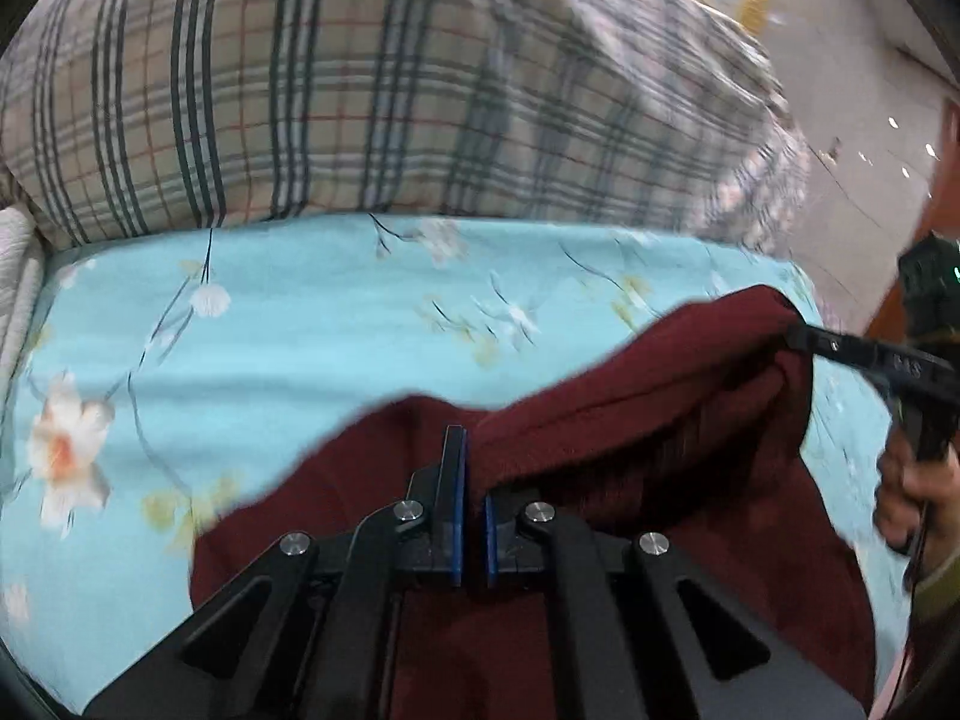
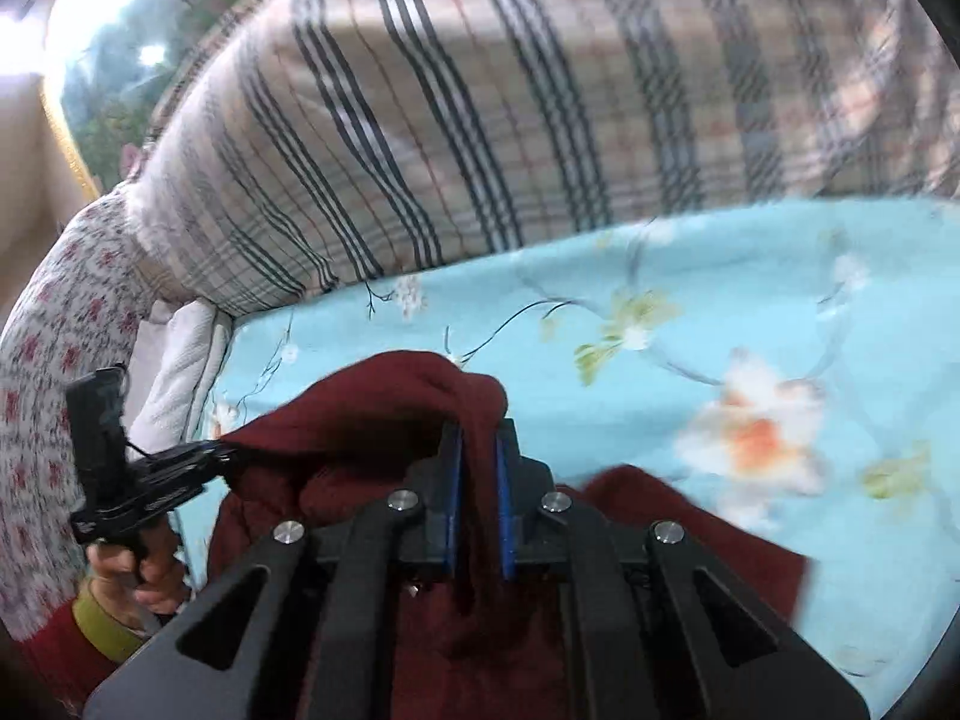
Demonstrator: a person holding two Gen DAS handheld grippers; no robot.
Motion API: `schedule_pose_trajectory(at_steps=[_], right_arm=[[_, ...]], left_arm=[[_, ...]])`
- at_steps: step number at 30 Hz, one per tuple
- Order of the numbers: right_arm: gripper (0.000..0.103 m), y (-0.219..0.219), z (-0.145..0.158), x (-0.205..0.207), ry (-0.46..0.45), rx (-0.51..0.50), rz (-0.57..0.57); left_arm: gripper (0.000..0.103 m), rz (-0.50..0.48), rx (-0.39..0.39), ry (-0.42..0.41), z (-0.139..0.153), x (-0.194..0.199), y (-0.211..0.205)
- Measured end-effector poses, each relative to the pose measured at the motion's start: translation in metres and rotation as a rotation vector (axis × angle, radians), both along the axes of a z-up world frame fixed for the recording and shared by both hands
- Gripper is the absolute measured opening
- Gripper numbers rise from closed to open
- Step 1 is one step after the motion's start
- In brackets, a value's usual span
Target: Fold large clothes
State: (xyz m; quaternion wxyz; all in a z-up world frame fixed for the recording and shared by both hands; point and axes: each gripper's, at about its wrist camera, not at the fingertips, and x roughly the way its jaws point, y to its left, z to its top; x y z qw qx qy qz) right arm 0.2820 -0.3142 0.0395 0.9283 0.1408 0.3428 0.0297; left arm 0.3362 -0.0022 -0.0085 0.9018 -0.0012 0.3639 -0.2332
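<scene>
Left wrist view shows your left gripper (image 1: 474,492) with its jaws clamped on a fold of the dark red garment (image 1: 660,396). Your right gripper (image 2: 478,480) has its jaws closed on another bunched edge of the same cloth, held up a little off the bed sheet (image 2: 750,276), pale blue with flowers. Beyond lies a plaid quilt (image 1: 336,84). A hand (image 2: 144,570) grips the other handle.
</scene>
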Motion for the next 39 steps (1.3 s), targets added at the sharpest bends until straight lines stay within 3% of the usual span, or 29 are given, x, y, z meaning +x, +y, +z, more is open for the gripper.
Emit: schedule_pose_trajectory(at_steps=[3,7,8,10,12,17,19,21,24,27,28,29,30,31,32,34,37,39], right_arm=[[0.01,-0.002,-0.01,-0.038,0.017,-0.029,0.031],[0.015,0.01,-0.049,-0.07,0.134,-0.067,0.056],[0.018,0.01,-0.058,-0.076,0.155,-0.055,0.056],[0.036,0.005,-0.07,-0.092,0.181,0.008,0.044],[0.043,0.0,-0.072,-0.109,0.175,0.07,0.015],[0.043,-0.004,-0.056,-0.124,0.099,0.273,0.011],[0.043,-0.003,-0.048,-0.113,0.085,0.325,0.015],[0.049,0.005,-0.033,-0.096,0.067,0.275,0.018],[0.079,0.023,-0.012,-0.067,0.059,0.056,0.041],[0.079,0.031,-0.02,-0.021,0.145,-0.022,0.159],[0.076,0.034,-0.029,-0.007,0.195,-0.033,0.182],[0.066,0.04,-0.04,0.006,0.25,-0.048,0.216],[0.02,0.046,-0.05,0.016,0.295,-0.078,0.248],[0.005,0.051,-0.057,0.018,0.319,-0.1,0.259],[0.004,0.055,-0.058,0.02,0.321,-0.112,0.265],[0.004,0.06,-0.041,0.009,0.237,-0.104,0.283],[0.004,0.068,0.001,-0.029,0.029,-0.041,0.369],[0.004,0.08,0.014,-0.055,-0.034,-0.045,0.446]], left_arm=[[0.007,-0.02,0.02,0.052,-0.026,-0.034,-0.002],[0.011,-0.02,0.012,0.173,-0.057,-0.059,0.001],[0.017,-0.015,-0.016,0.185,-0.056,-0.067,0.009],[0.031,0.002,-0.065,0.196,-0.051,-0.079,0.022],[0.034,0.023,-0.157,0.213,-0.045,-0.088,0.037],[0.035,0.017,-0.363,0.306,-0.04,-0.091,0.051],[0.035,0.003,-0.395,0.332,-0.038,-0.09,0.048],[0.035,-0.029,-0.383,0.337,-0.033,-0.089,0.038],[0.035,-0.073,-0.367,0.349,-0.035,-0.088,0.019],[0.035,-0.127,-0.366,0.378,-0.045,-0.079,0.001],[0.035,-0.144,-0.368,0.398,-0.051,-0.074,-0.003],[0.035,-0.144,-0.358,0.42,-0.058,-0.068,-0.009],[0.035,-0.147,-0.336,0.44,-0.066,-0.061,-0.016],[0.035,-0.148,-0.318,0.45,-0.071,-0.055,-0.022],[0.034,-0.144,-0.299,0.456,-0.075,-0.048,-0.027],[0.034,-0.138,-0.284,0.446,-0.075,-0.037,-0.037],[0.034,-0.073,-0.285,0.37,-0.06,-0.016,-0.041],[0.035,-0.005,-0.292,0.301,-0.045,-0.005,-0.035]])
